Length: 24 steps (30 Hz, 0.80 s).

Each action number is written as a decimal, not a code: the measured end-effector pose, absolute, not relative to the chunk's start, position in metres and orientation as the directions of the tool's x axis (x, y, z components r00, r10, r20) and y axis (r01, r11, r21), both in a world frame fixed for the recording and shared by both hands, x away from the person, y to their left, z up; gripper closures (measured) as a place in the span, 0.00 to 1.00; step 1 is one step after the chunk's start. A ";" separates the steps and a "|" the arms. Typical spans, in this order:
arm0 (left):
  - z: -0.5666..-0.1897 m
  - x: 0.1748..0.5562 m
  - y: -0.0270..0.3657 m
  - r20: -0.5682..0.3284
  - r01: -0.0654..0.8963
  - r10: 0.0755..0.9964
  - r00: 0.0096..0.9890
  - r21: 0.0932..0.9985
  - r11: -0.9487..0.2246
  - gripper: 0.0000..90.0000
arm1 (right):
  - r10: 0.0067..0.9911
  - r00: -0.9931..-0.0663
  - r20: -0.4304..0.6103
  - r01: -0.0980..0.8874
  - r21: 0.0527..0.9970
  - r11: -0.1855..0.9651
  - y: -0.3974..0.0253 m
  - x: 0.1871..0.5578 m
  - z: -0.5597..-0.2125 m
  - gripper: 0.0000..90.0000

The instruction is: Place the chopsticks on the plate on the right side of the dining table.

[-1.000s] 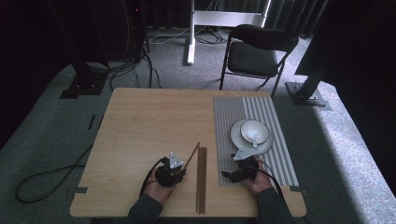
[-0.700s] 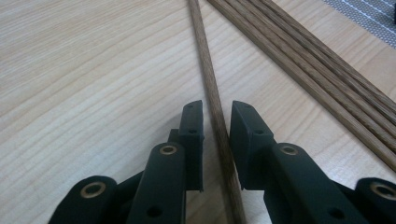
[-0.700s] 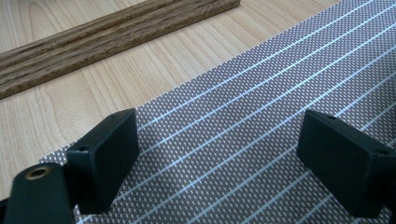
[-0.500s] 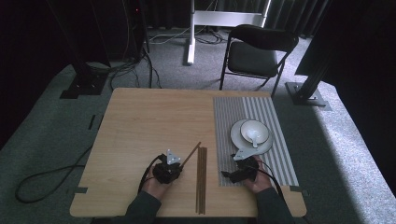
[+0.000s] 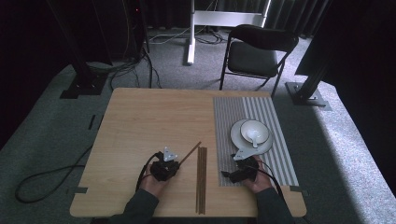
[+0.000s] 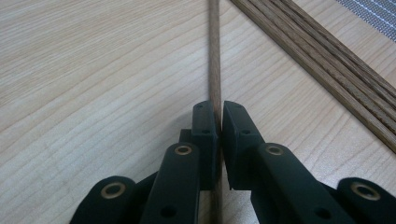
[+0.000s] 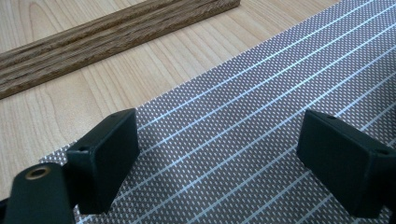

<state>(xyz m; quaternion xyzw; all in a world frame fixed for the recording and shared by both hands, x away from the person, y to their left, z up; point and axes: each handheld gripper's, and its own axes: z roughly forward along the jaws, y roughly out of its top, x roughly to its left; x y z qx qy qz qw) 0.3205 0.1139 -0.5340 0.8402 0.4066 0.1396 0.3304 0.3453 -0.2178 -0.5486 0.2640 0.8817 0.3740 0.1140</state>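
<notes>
Wooden chopstick (image 6: 214, 56) is clenched in our left hand-held gripper (image 6: 218, 122), near the bundle (image 5: 201, 179) on the surface (image 5: 140, 116); we lift it level, while the right hand-held gripper (image 7: 219, 154) waits released over the mat (image 7: 280, 93).

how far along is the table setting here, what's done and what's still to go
Done, it seems: a plate with a bowl and spoon sits on the striped placemat. In hand: the left gripper is shut on one chopstick, angled away from the bundle of chopsticks. Left: placing it; the right gripper hangs open above the placemat.
</notes>
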 end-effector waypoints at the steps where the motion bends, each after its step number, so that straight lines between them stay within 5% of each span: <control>1: -0.534 0.321 0.114 -0.033 0.591 0.774 0.632 0.667 -0.454 0.93 | 0.551 -0.834 -0.003 0.381 0.719 0.581 -0.218 0.345 -0.549 0.13; 24: -0.533 0.335 0.111 -0.015 0.559 0.741 0.671 0.666 -0.493 0.94 | 0.551 -0.834 -0.003 0.381 0.719 0.581 -0.218 0.345 -0.549 0.13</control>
